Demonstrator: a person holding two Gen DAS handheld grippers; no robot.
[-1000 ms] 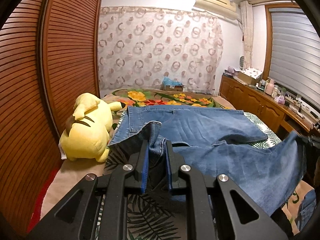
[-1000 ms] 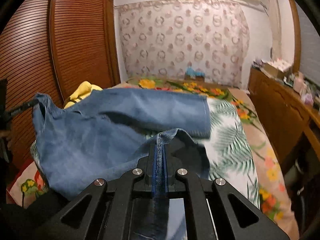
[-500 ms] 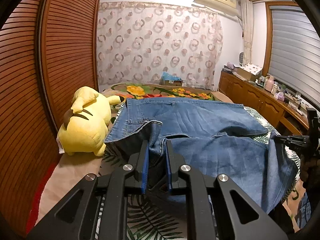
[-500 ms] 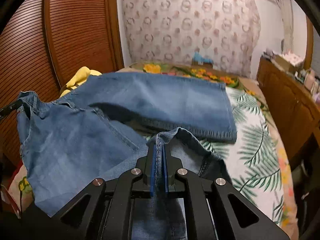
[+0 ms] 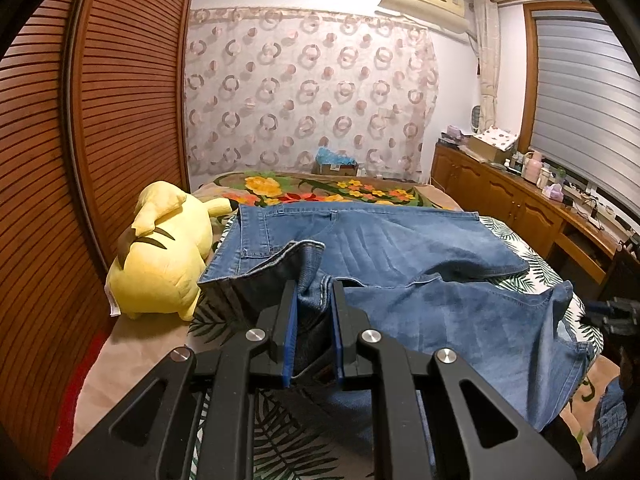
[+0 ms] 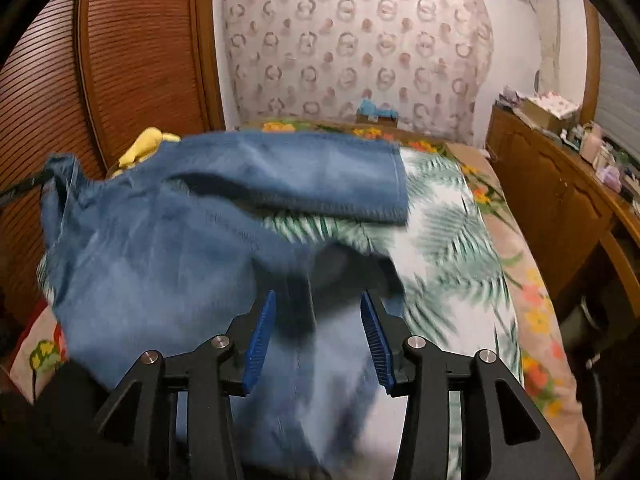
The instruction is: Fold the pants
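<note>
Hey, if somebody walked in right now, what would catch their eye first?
Blue jeans sprawl across the floral bedspread, half folded. The left gripper pinches a bunched edge of them, while the right gripper is opening above the denim. A big yellow plush toy lies beside the wooden slatted doors.

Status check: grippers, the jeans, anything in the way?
Left gripper shut on blue denim jeans. Right gripper jaws opening, denim lying loose between them. Jeans half folded on floral bedspread. Yellow plush toy beside waistband, not blocking.
</note>
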